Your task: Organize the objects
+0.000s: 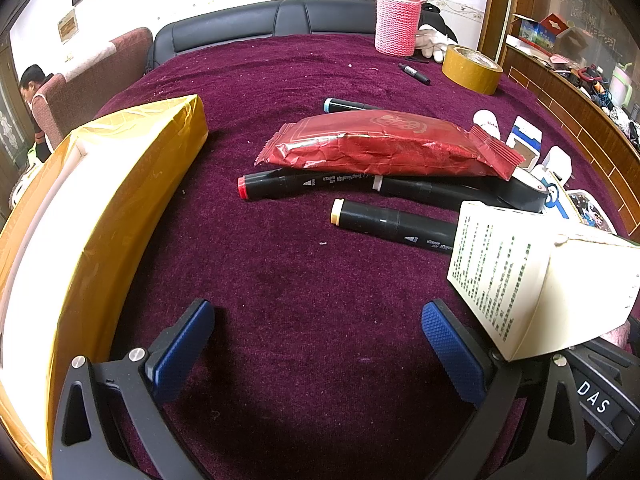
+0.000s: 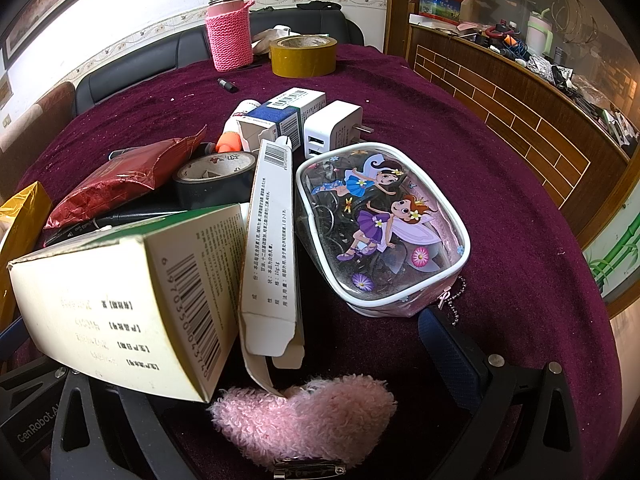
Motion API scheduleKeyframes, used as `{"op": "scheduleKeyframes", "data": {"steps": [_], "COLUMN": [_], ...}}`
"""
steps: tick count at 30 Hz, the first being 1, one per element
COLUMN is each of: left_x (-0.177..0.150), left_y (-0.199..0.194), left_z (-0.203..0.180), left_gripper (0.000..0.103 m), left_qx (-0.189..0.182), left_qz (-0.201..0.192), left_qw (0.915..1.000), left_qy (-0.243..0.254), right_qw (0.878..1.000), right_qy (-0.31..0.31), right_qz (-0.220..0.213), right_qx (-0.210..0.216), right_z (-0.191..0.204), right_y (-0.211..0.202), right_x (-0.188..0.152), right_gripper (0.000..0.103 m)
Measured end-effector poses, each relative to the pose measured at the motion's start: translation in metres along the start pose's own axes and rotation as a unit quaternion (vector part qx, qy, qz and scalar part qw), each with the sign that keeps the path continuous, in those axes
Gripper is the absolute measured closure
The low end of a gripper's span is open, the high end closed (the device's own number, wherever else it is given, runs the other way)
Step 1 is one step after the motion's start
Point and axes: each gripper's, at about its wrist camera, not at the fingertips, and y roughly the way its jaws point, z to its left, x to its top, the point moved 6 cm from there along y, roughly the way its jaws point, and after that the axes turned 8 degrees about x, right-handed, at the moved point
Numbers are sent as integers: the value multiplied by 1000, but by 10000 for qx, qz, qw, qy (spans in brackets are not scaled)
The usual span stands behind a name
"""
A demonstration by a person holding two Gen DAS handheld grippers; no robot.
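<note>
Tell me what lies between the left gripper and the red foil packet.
In the left wrist view, mostly bare purple cloth lies ahead of the open left gripper; just before the red foil packet lie black markers, including the red-capped marker.

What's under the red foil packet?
The red foil packet lies across black markers: a red-capped marker shows below it and a blue-capped marker behind. Their middles are covered.

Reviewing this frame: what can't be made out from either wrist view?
- Right gripper, right view: left finger hidden behind the cream box.
- Red packet, left view: covers the middles of two black markers.
- Gold box, left view: cut by the left edge.
- Fairy pouch, right view: contents unclear.
</note>
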Motion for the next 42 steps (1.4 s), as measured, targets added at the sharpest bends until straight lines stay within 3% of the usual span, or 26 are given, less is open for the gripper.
{"op": "scheduleKeyframes", "data": {"steps": [42], "left_x": [0], "left_y": [0], "left_z": [0], "left_gripper": [0], "left_qx": [0], "left_qz": [-3], "left_qw": [10000], "left_qy": [-1], "right_qw": [10000], "right_qy": [-4], "right_qz": [1], "right_qx": [-5], "right_z": [-4], "right_y": [-3], "right_x": [-3], "right_gripper": [0]}}
